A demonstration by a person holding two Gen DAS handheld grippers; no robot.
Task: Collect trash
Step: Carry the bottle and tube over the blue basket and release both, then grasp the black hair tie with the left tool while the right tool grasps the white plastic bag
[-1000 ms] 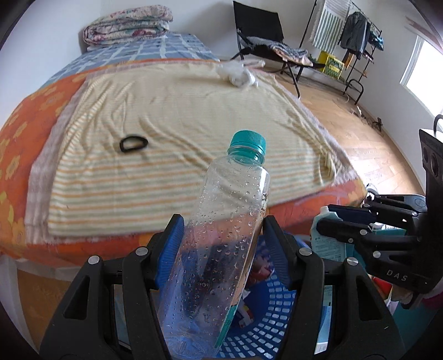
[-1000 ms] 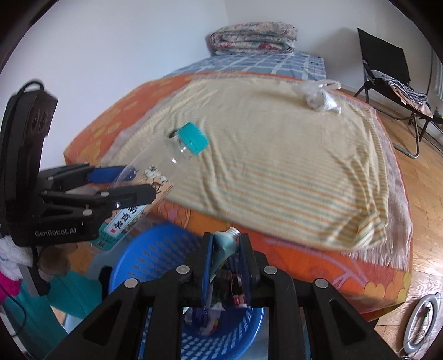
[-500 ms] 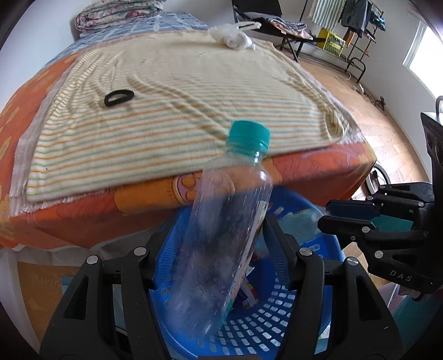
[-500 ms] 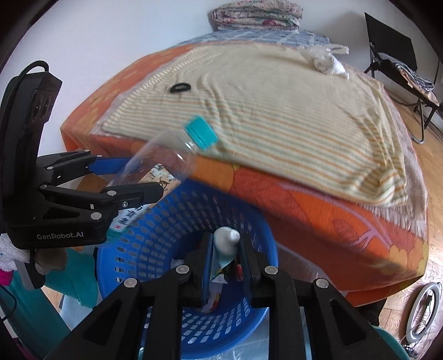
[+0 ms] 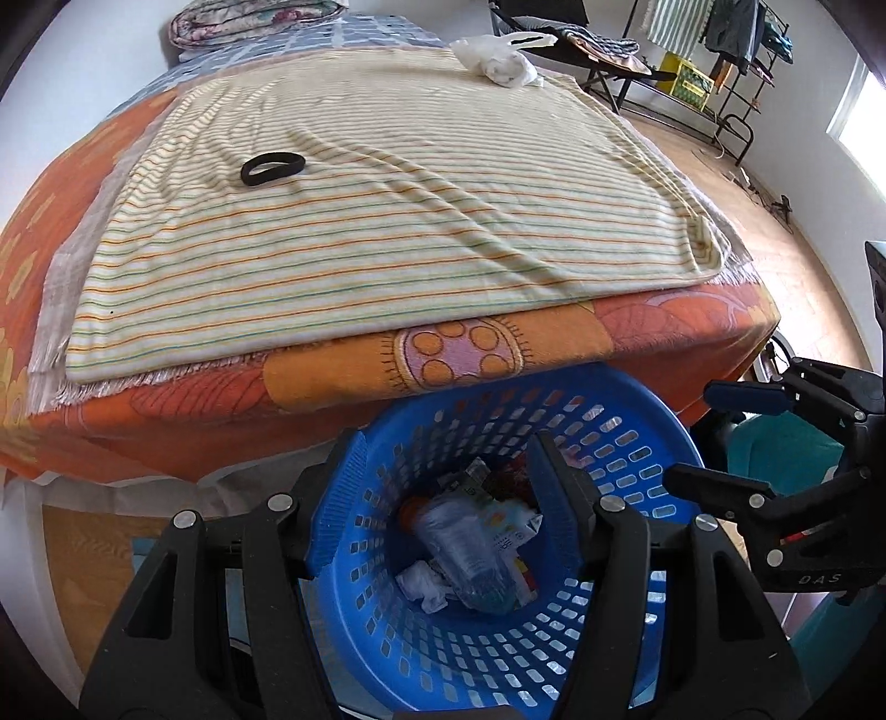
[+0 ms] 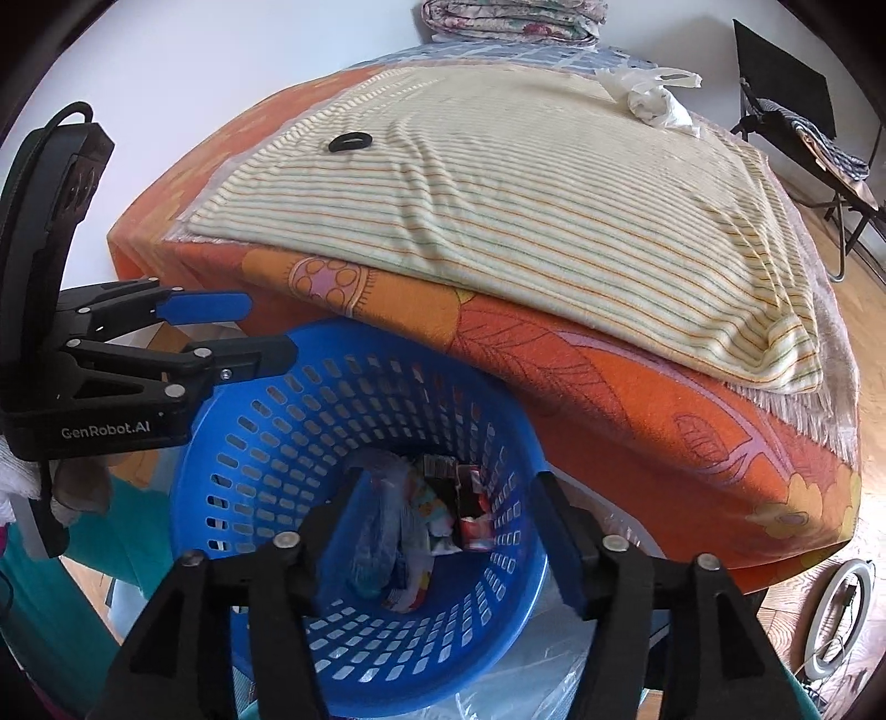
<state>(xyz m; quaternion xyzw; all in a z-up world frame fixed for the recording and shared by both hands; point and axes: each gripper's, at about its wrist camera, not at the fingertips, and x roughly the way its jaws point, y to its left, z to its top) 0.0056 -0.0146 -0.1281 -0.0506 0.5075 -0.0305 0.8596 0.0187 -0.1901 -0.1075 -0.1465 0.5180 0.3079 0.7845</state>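
- Trash is lying heaped at the bottom of the blue basket point(image 5: 653, 437) — a clear plastic bottle point(image 5: 470, 548) with its teal cap pointing down, a white carton point(image 5: 506, 526), a crumpled white tissue point(image 5: 423, 584) and a red wrapper point(image 6: 473, 507) leaning against the inner wall.
- Left gripper point(image 5: 446, 493) is hanging over the basket mouth, pointing steeply down; its jaws are standing apart with nothing between them, the bottle lying loose in the basket below.
- Right gripper point(image 6: 448, 509) is hovering over the same basket from the other side; its jaws have just been opening and are now spread wide, gripping nothing, with the trash showing through the gap.
- Each gripper is showing in the other's view, side by side above the rim and not touching.
- Basket is sitting on the floor just beside the foot of a bed with an orange patterned cover point(image 5: 332, 382).
- Striped cream blanket point(image 5: 387, 205) is lying across the bed; on it a black ring-shaped band point(image 5: 272, 168) is resting near one side — and a crumpled white plastic bag point(image 5: 501, 58) is sitting at the far edge, well apart from it.
- Folded quilt point(image 6: 512, 16) is lying at the head of the bed, and a black folding chair point(image 6: 786, 94) is standing on the wooden floor beyond.
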